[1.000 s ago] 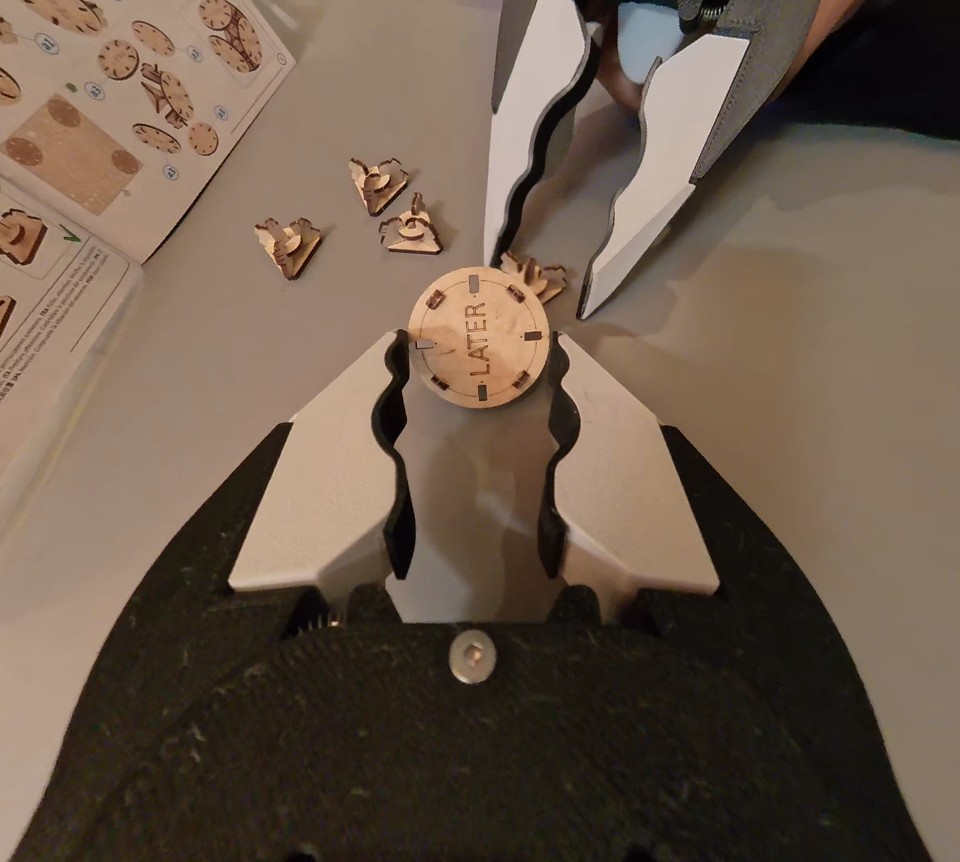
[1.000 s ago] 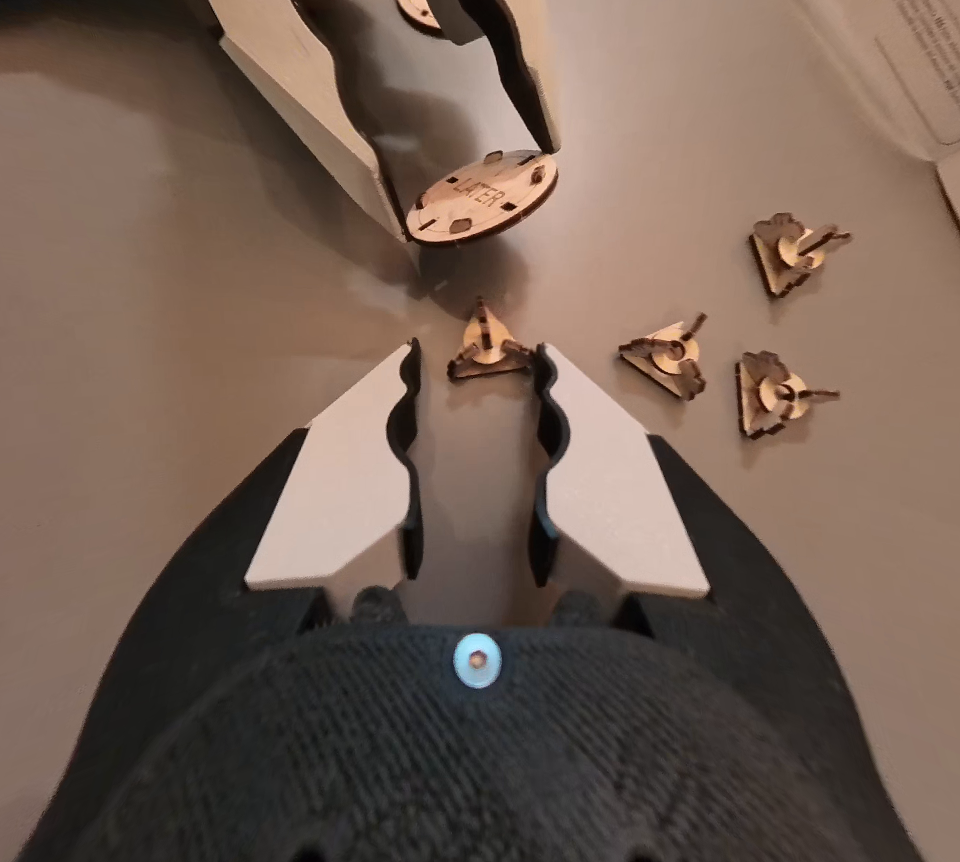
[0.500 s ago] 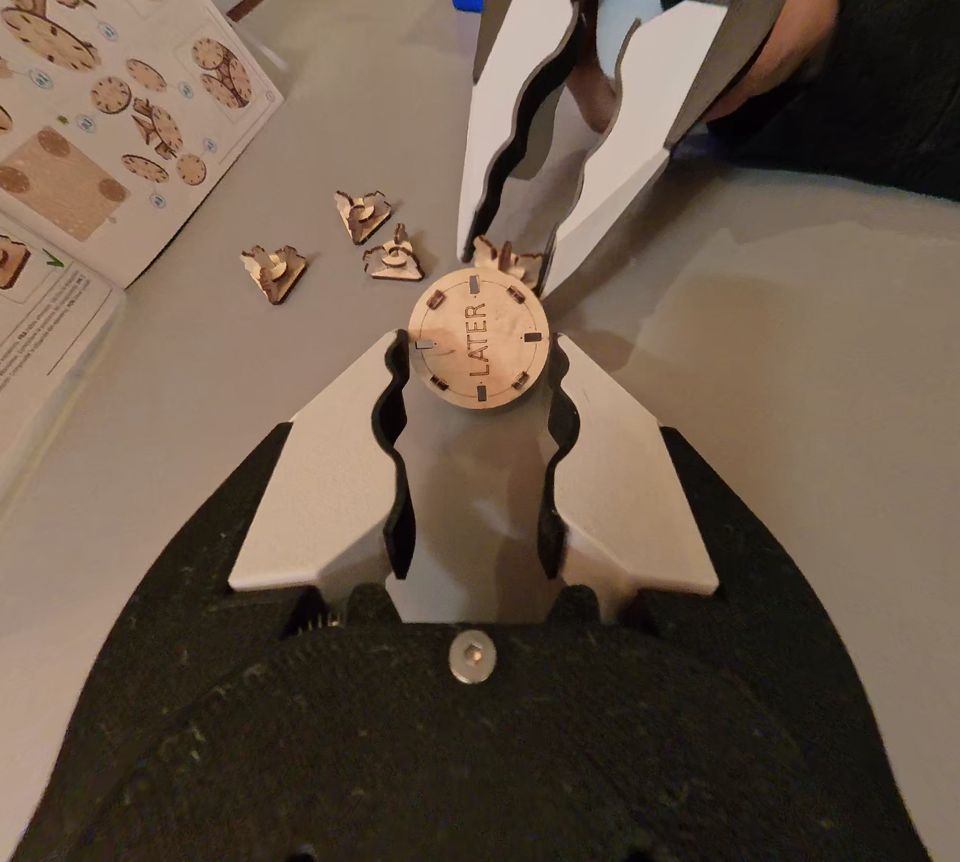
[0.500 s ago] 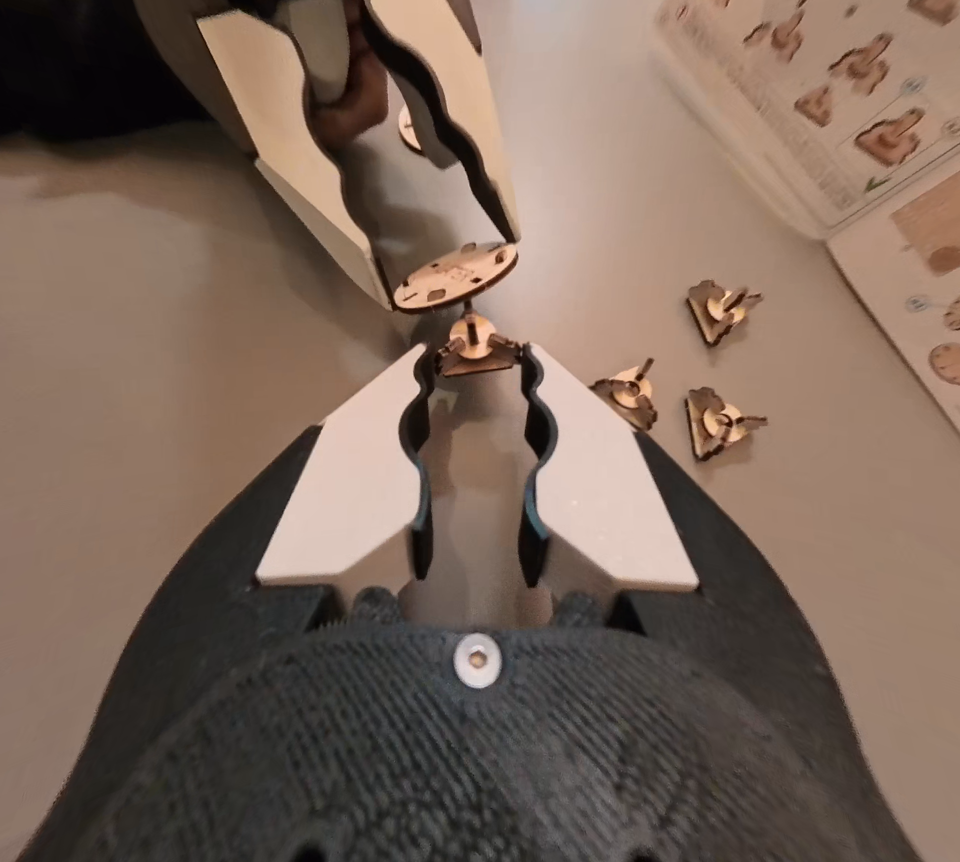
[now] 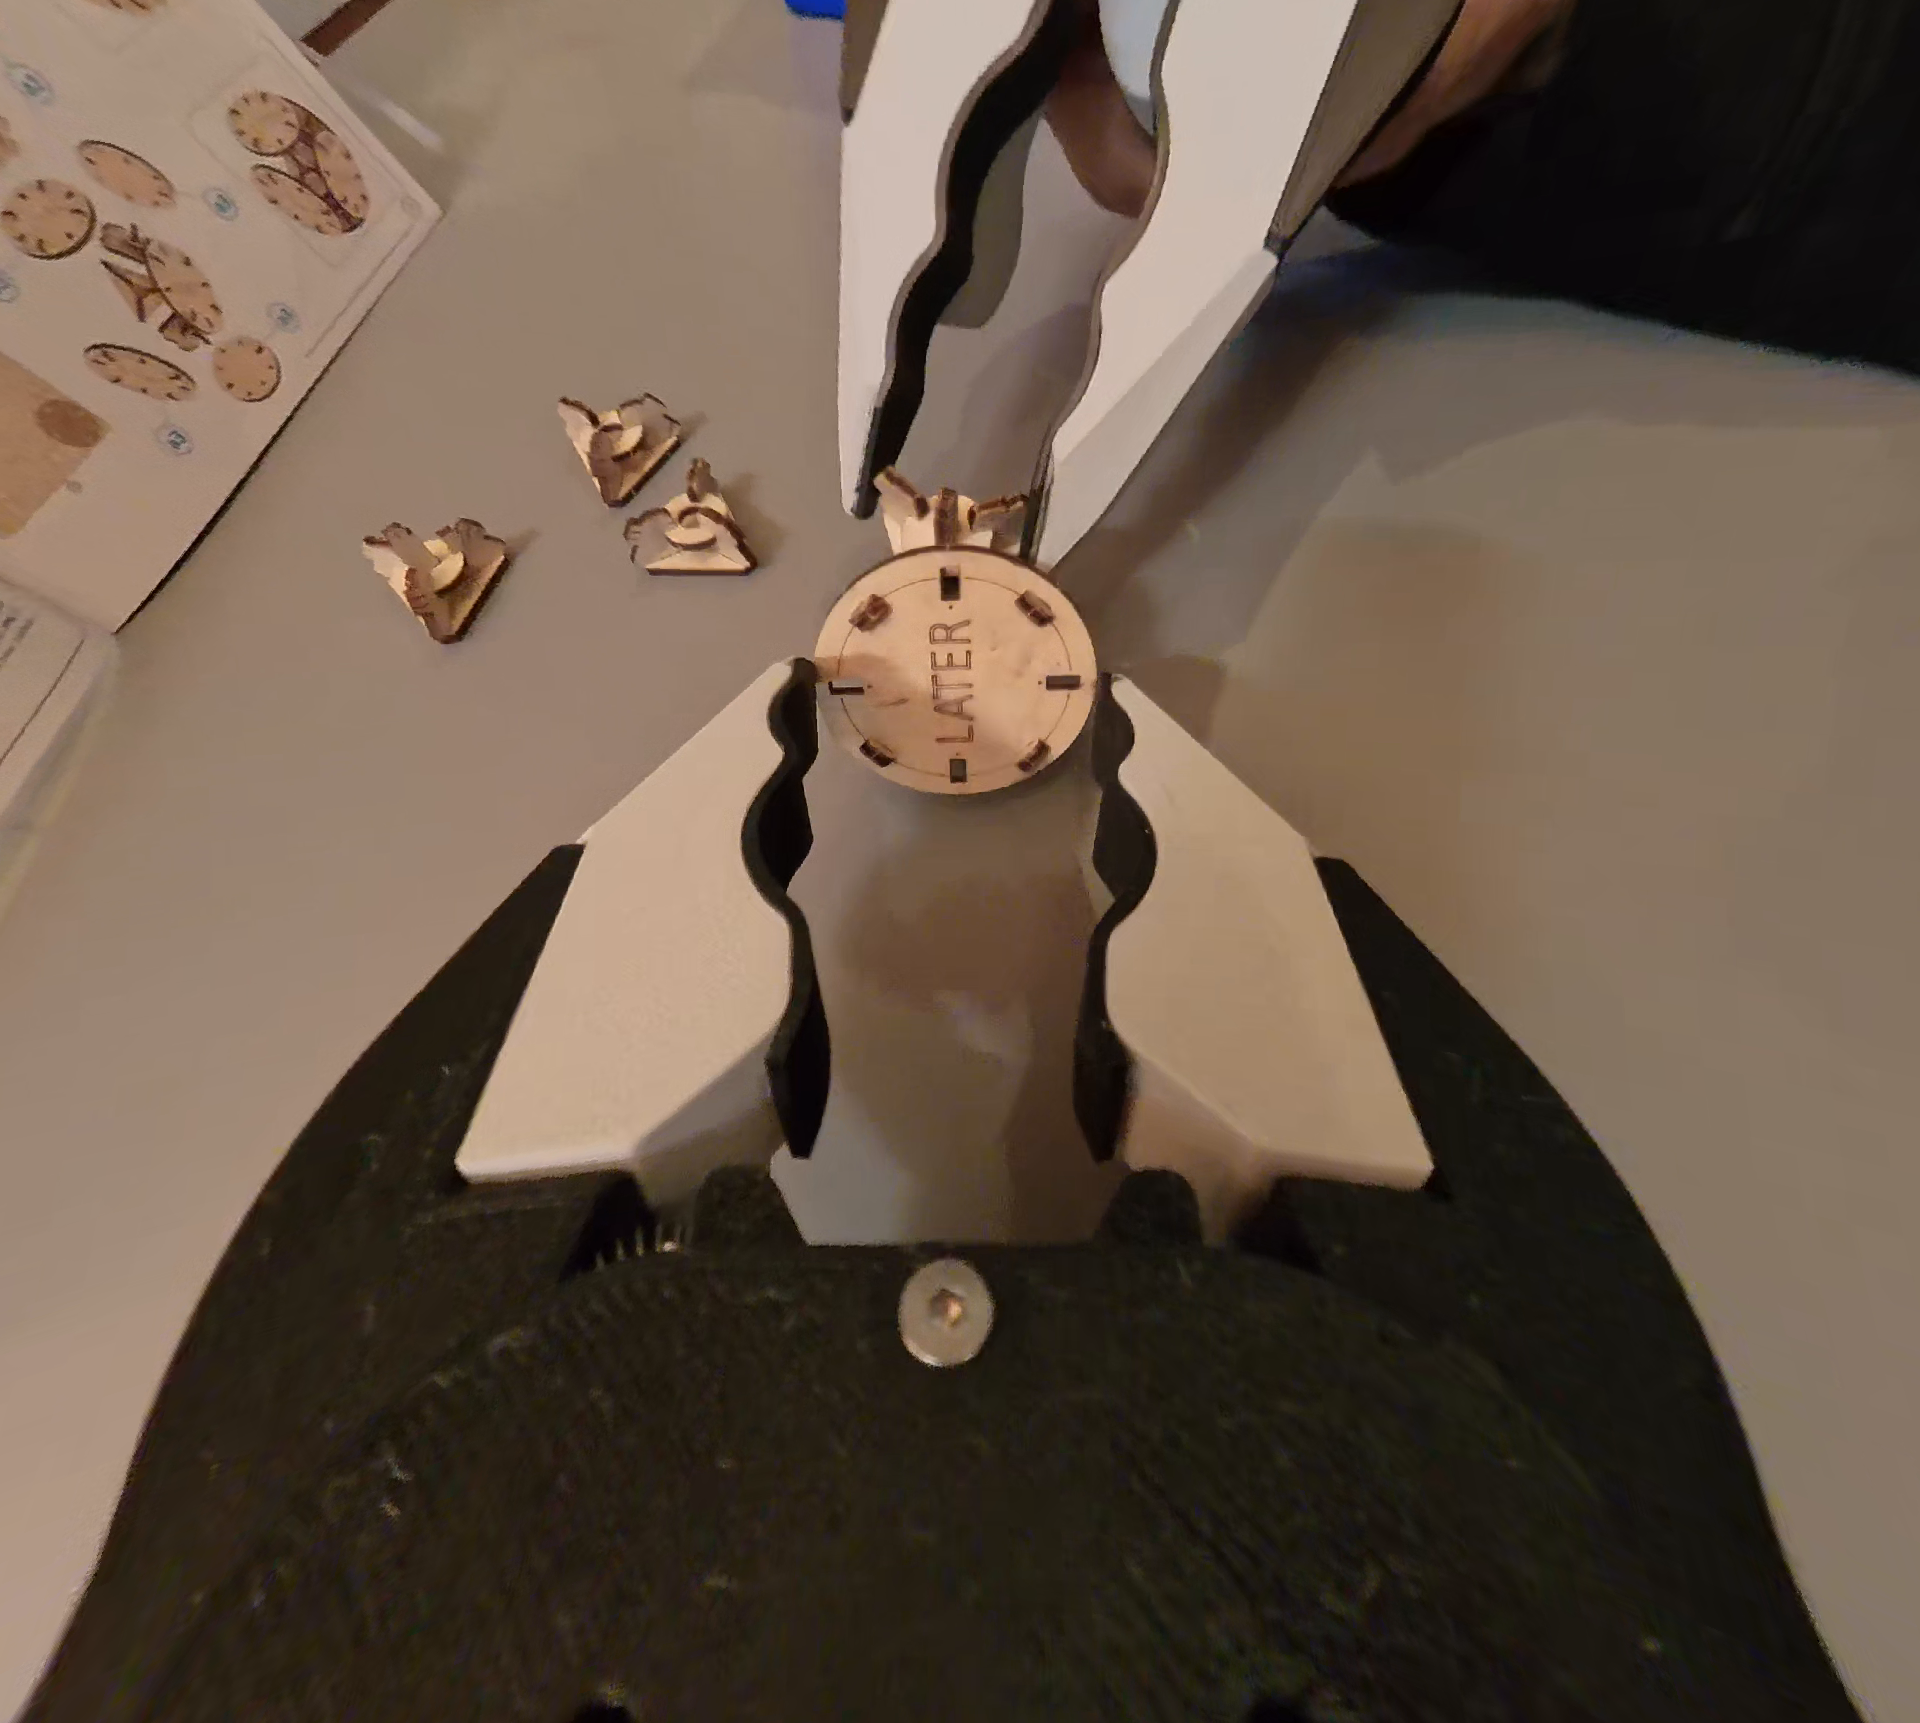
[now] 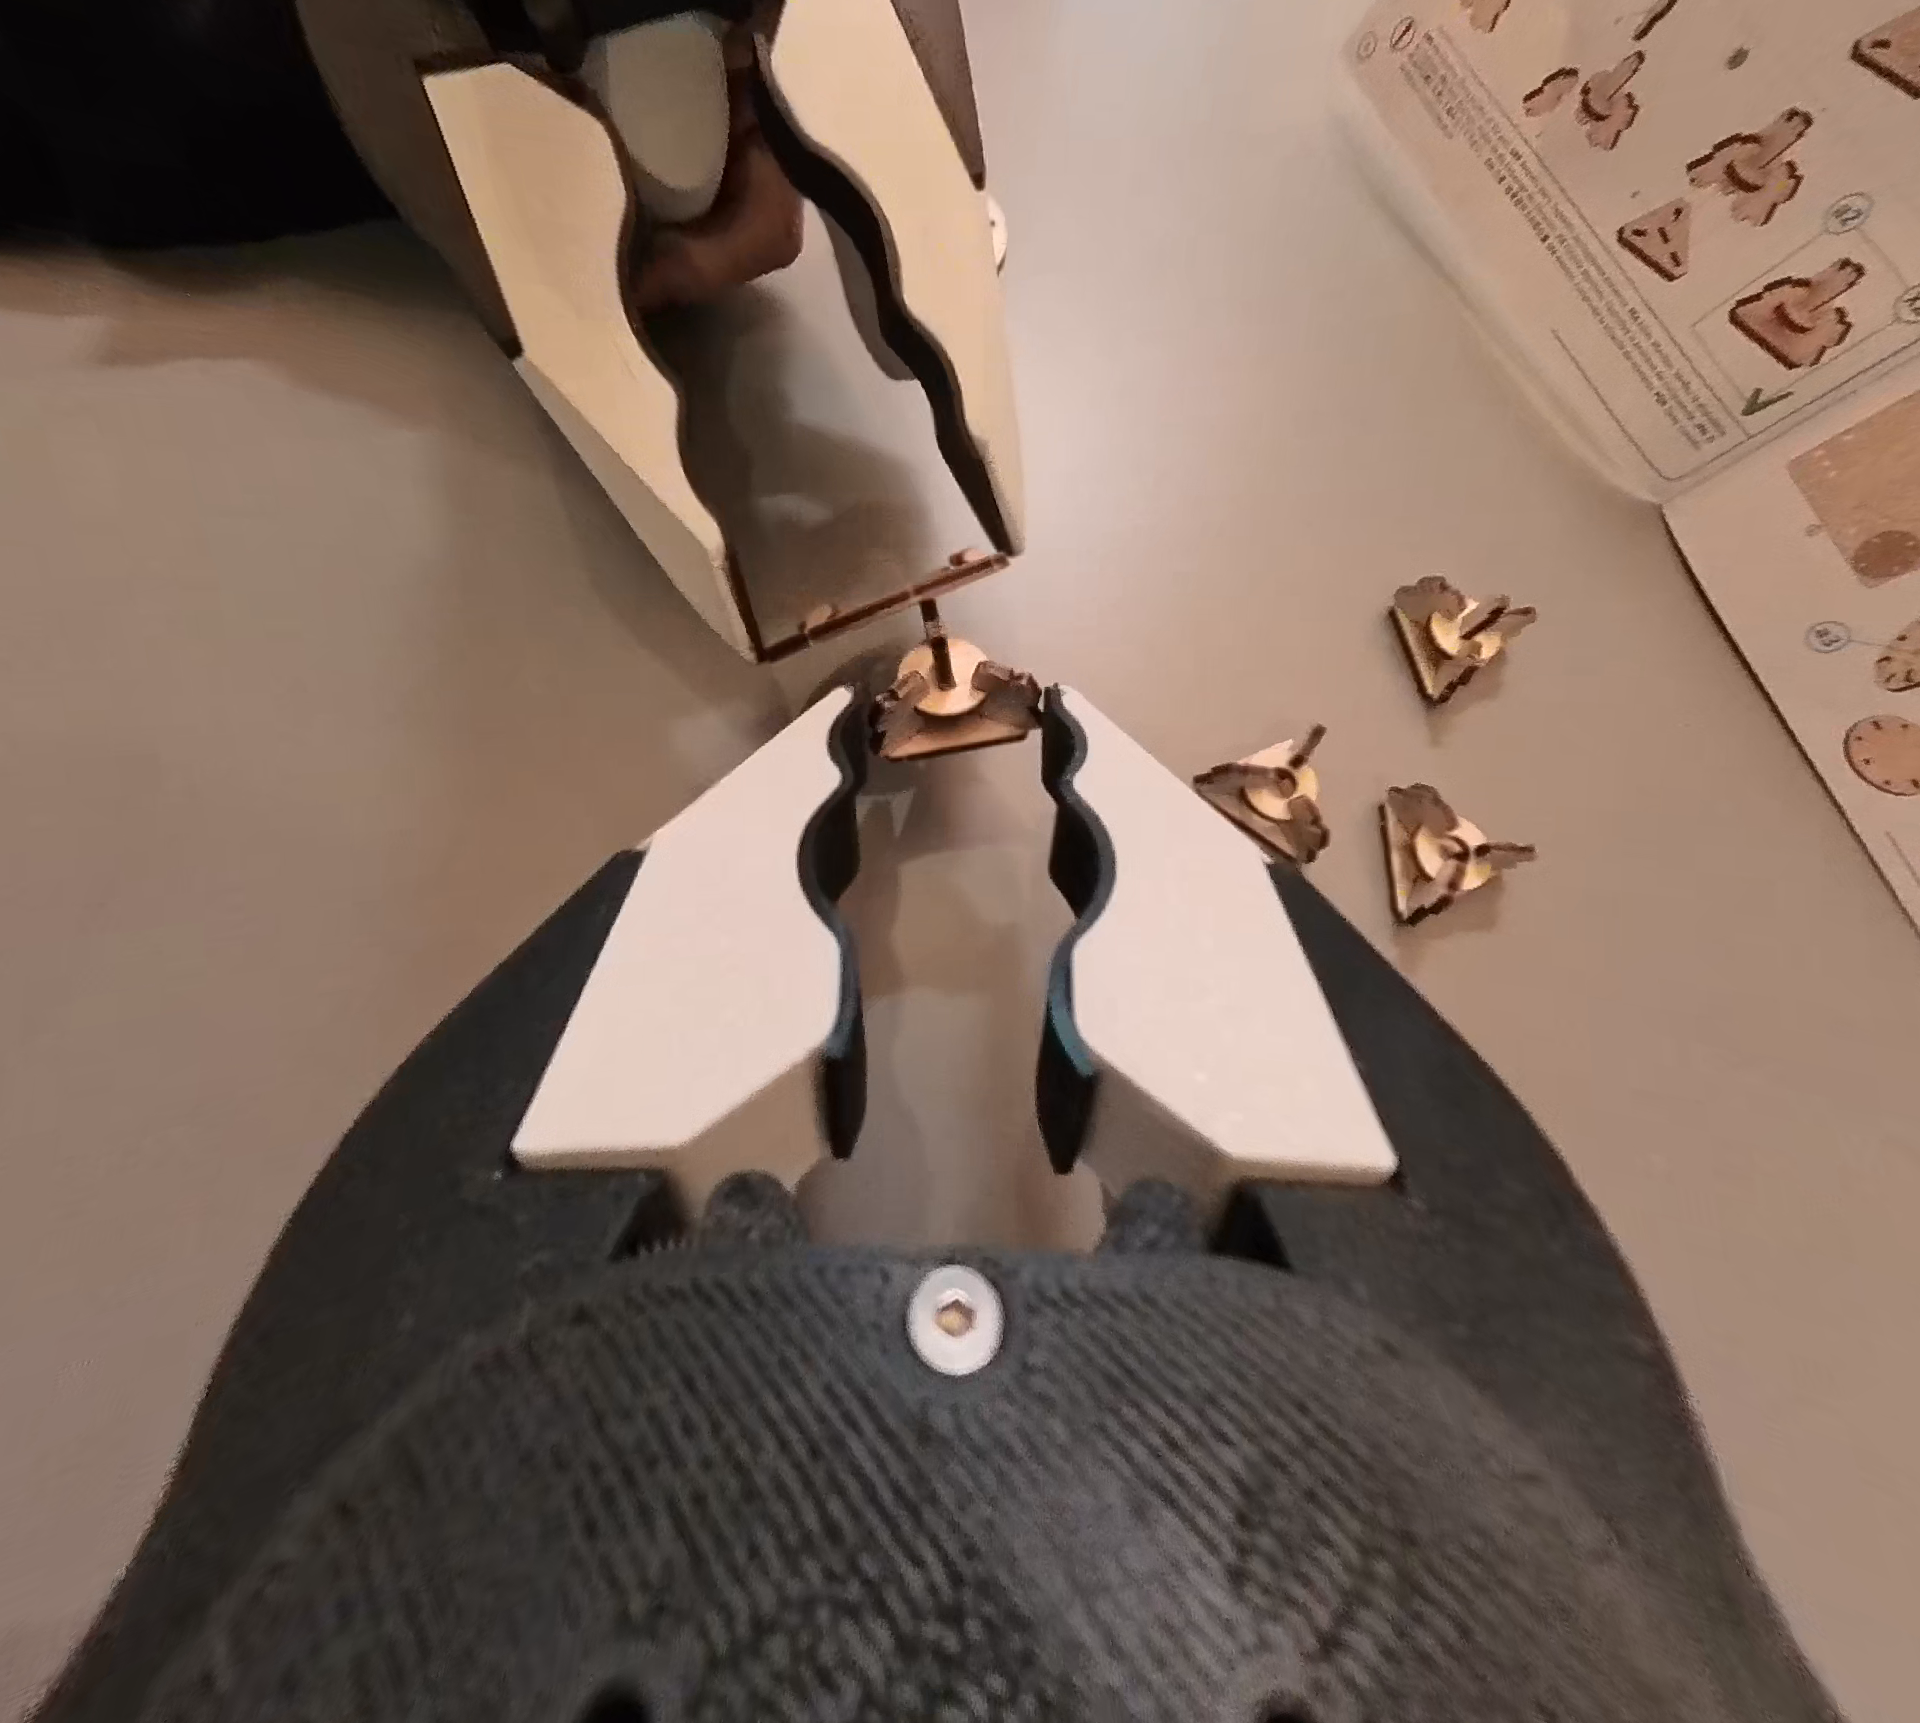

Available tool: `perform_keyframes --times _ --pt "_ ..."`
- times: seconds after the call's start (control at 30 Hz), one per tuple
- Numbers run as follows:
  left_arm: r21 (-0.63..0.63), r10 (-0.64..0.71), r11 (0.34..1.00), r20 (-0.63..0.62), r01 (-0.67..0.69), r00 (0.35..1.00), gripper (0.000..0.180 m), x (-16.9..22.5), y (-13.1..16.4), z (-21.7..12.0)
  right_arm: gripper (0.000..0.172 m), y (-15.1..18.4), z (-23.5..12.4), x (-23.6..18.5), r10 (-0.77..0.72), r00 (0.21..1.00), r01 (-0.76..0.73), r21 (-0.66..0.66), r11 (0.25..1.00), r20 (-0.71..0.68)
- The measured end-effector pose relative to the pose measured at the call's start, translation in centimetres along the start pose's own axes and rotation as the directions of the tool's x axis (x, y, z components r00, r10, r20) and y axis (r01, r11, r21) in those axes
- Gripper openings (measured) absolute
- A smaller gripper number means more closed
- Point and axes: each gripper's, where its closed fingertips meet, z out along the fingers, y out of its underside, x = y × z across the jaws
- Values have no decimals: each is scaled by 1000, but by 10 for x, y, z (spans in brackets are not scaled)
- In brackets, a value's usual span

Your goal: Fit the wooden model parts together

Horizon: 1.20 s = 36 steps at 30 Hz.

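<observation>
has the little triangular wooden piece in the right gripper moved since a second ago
Yes. The triangular wooden piece has left the table, gripped by the right gripper, and risen toward the wooden disc, while three loose triangular pieces stayed put.

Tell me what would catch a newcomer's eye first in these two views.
The two grippers meeting tip to tip mid-table: the left gripper clamps a round wooden disc, and the right gripper pinches a small triangular wooden piece just under it. Three similar pieces lie beside them, near an open instruction booklet.
</observation>
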Motion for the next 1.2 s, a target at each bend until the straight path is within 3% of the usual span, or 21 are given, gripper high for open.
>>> perform_keyframes --times 0.3,0.63,0.87,1.03,1.2 --pt "-77 49 996 -18 -50 999 53 7 11 4 32 7 3 -5 -48 999 48 -65 997 -4" --pt "-117 18 993 -24 -21 1000 53 5 20 2 31 1 4 -9 -59 998 59 -43 997 0" --pt "-190 0 982 -37 -7 999 46 2 34 -3 32 -2 9 -16 -74 997 75 -36 997 11" --pt "-197 4 980 -27 -9 1000 43 -1 35 -8 32 -4 12 -17 -82 997 82 -37 996 5" --pt "-158 -22 987 -61 12 998 28 2 27 -16 32 -5 12 -16 -79 997 79 -31 996 -4"
